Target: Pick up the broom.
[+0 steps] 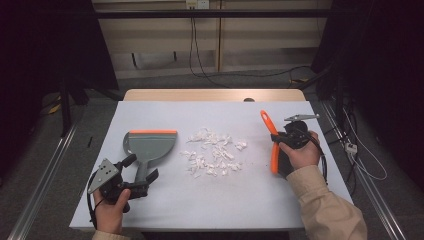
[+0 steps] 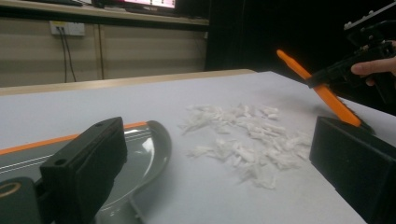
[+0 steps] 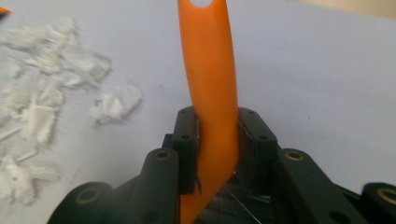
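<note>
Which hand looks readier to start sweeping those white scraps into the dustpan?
The right: its tongs are shut on the orange brush, right beside the white scraps. The left tongs sit open around the dustpan handle.

Left gripper [image 1: 142,174] jaws spread wide, right gripper [image 1: 281,138] jaws clamped

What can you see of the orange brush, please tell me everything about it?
The brush has a long, slightly curved orange handle that looks like smooth plastic, with a hole near its far end. The right gripper is shut on the handle, a jaw pressing each side. It stands tilted, its lower end on the white table cover, right of the pile of white scraps and apart from it. Dark bristles seem to show at the lower end, but they are hard to make out.
</note>
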A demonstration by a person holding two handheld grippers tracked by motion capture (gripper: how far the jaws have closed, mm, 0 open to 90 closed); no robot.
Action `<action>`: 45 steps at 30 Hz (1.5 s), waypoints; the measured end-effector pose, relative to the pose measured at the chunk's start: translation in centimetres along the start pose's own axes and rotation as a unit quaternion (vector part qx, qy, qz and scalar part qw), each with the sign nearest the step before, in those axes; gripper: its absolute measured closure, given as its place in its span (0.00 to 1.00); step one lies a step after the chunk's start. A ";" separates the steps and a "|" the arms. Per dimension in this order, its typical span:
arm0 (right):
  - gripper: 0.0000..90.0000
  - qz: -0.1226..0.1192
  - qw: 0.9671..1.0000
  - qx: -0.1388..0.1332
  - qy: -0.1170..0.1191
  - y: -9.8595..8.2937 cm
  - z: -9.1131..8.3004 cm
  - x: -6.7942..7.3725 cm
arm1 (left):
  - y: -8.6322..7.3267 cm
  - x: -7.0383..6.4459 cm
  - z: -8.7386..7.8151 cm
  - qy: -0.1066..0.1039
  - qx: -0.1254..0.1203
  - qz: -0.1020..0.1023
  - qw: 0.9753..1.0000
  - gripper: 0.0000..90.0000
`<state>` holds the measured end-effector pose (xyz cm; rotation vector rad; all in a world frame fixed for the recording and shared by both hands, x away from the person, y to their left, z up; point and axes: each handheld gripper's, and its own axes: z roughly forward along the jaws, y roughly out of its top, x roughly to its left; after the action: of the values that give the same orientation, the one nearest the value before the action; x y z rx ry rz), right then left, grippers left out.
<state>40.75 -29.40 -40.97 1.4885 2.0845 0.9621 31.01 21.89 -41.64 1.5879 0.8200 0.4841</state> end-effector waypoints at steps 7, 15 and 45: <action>0.80 -0.008 0.997 -0.069 0.030 -0.6 -2.1 1.1 | 1.2 -1.9 2.0 -0.036 -0.003 0.009 0.999 0.04; 0.80 -0.019 0.992 -0.106 0.061 -0.9 -3.1 2.6 | 2.1 -3.6 5.9 -0.076 0.009 -0.006 0.997 0.04; 0.80 -0.084 0.974 -0.141 0.156 4.4 -1.7 13.7 | -0.8 -9.6 16.3 -0.177 0.154 -0.029 0.972 0.74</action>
<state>37.69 -16.26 -35.70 1.0546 2.1281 1.4287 36.05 3.86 -44.15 1.8610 0.6865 0.0240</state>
